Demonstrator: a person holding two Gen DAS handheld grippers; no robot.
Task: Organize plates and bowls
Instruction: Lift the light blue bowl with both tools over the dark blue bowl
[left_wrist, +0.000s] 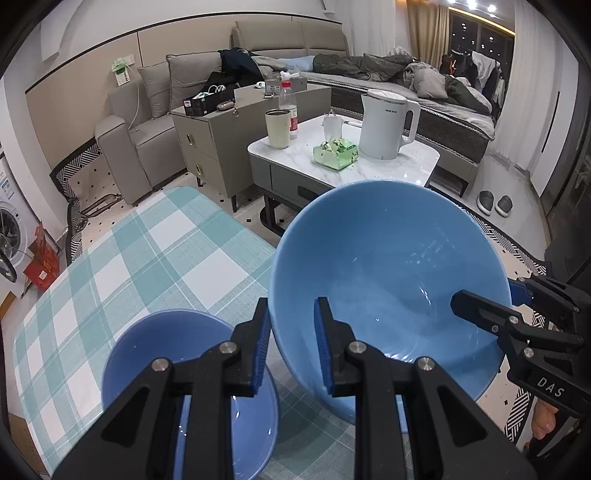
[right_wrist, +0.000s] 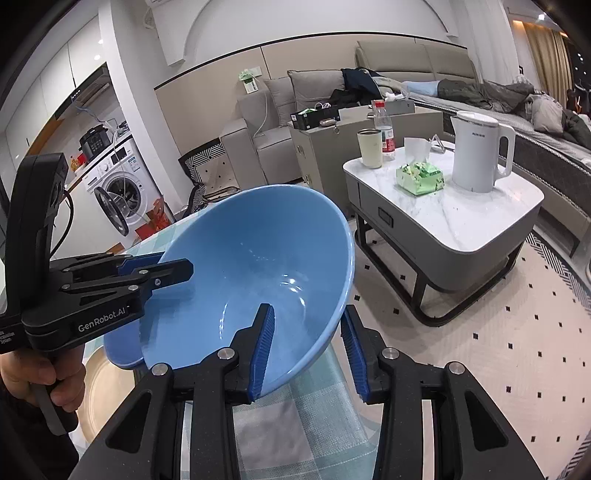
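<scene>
A large light blue bowl (left_wrist: 391, 280) is held tilted above the checked tablecloth (left_wrist: 147, 236); it also shows in the right wrist view (right_wrist: 258, 266). My left gripper (left_wrist: 291, 343) straddles its left rim, one finger inside, one outside, pads close on the wall. My right gripper (right_wrist: 308, 343) straddles the bowl's right rim, with a visible gap at the outer pad; it also shows in the left wrist view (left_wrist: 480, 306). A smaller darker blue bowl (left_wrist: 155, 354) sits on the cloth below the left gripper.
A marble coffee table (left_wrist: 406, 166) stands beyond the cloth's edge with a white kettle (left_wrist: 388, 122), a tissue pack (left_wrist: 336, 151), a cup (left_wrist: 277, 127) and a bottle. A beige plate (right_wrist: 107, 391) lies on the cloth at lower left. Sofa, cabinet and washing machine (right_wrist: 118, 192) lie behind.
</scene>
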